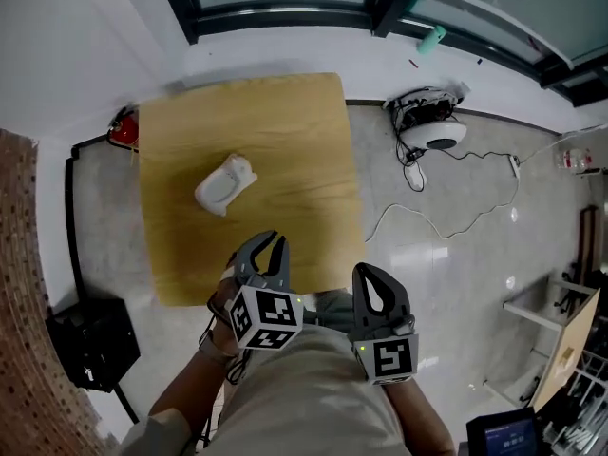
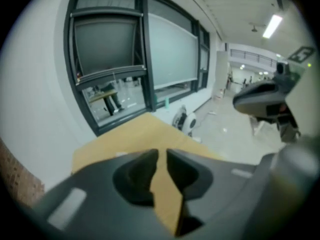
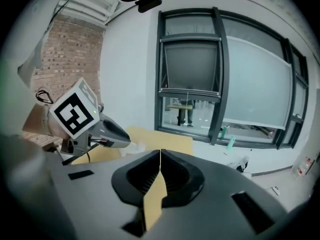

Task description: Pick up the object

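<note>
A white rounded object (image 1: 226, 184) lies on the left middle of the square wooden table (image 1: 285, 122). Both grippers hang at the table's near edge, well short of the object. My left gripper (image 1: 274, 242) points toward the table, its tips almost touching, nothing between them; in its own view the left gripper (image 2: 162, 155) shows only table wood through a thin slit. To its right, my right gripper (image 1: 367, 274) is shut and empty, and the right gripper view shows the right gripper (image 3: 160, 153) with its tips pressed together. A sliver of the white object (image 3: 134, 147) peeks beyond those jaws.
On the floor right of the table sit a white round device (image 1: 432, 126) and a trailing cable (image 1: 446, 217). A black box (image 1: 90, 340) stands at the lower left beside a brick wall (image 1: 24, 302). A red item (image 1: 123, 127) sits at the table's left corner. Windows line the far wall.
</note>
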{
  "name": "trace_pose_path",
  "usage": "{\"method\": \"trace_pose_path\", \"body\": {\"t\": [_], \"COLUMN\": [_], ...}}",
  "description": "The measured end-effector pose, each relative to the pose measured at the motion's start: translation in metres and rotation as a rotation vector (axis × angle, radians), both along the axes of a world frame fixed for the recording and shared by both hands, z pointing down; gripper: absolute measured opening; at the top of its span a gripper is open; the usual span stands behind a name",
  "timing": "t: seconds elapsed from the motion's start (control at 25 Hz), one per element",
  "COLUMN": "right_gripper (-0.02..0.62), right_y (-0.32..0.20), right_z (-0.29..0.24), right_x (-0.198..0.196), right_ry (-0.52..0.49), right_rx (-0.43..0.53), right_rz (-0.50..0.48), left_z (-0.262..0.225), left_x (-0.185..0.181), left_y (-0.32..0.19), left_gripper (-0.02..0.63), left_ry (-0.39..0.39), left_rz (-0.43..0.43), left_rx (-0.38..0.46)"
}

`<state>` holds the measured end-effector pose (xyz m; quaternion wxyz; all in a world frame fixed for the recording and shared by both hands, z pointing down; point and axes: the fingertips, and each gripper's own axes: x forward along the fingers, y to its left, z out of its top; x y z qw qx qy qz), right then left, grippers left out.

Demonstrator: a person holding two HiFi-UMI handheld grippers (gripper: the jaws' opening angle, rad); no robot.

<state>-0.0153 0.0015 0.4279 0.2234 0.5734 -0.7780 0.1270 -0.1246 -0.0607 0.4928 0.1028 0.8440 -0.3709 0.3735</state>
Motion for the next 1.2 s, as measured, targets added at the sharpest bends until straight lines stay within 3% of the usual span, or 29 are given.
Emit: {"method": "trace_pose_path", "body": {"t": [0.04,0.24,0.36,0.48,0.64,0.72,0.88,1.04,1.2], "right_gripper": [0.011,0.011,0.011,0.011,0.011,0.011,0.011,0.011,0.011], "right_y": [-0.006,-0.039,-0.052,-0.059,-0.067,-0.071,-0.079,-0.081,-0.080], "right_z": [0.004,0.025,0.038,0.050,0.063,0.065,0.067,0.069,0.071], "right_x": [-0.009,-0.038,-0.052,-0.061,-0.067,-0.070,-0.075,-0.073,-0.069], "right_ry": [0.008,0.036,0.037,0.046,0.053,0.053,0.050,0.047,0.050], "right_rx": [-0.021,-0.122,-0.162,-0.200,-0.237,-0.248,-0.258,-0.267,-0.273], "right_rz": [-0.017,-0.072,-0.095,-0.120,-0.129,-0.130,-0.136,-0.123,-0.110], "left_z": [0.010,0.064,0.100,0.125,0.133,0.136,0.145,0.179,0.187], "left_x": [-0.015,-0.081,-0.105,-0.116,-0.104,-0.098,-0.087,-0.094,-0.096], "left_y": [-0.011,-0.066,-0.086,-0.100,-0.112,-0.111,-0.118,-0.132,-0.140], "left_gripper": [0.080,0.145,0.196,0.197,0.101,0.086,0.201,0.203,0.212], "left_ry": [-0.028,-0.176,-0.361,-0.555,-0.689,-0.714,-0.634,-0.712,-0.787], "left_rz": [-0.017,-0.074,0.042,0.159,0.246,0.281,0.291,0.324,0.331], "left_rx": [-0.007,-0.049,-0.006,0.061,0.148,0.136,-0.005,-0.081,-0.001]}}
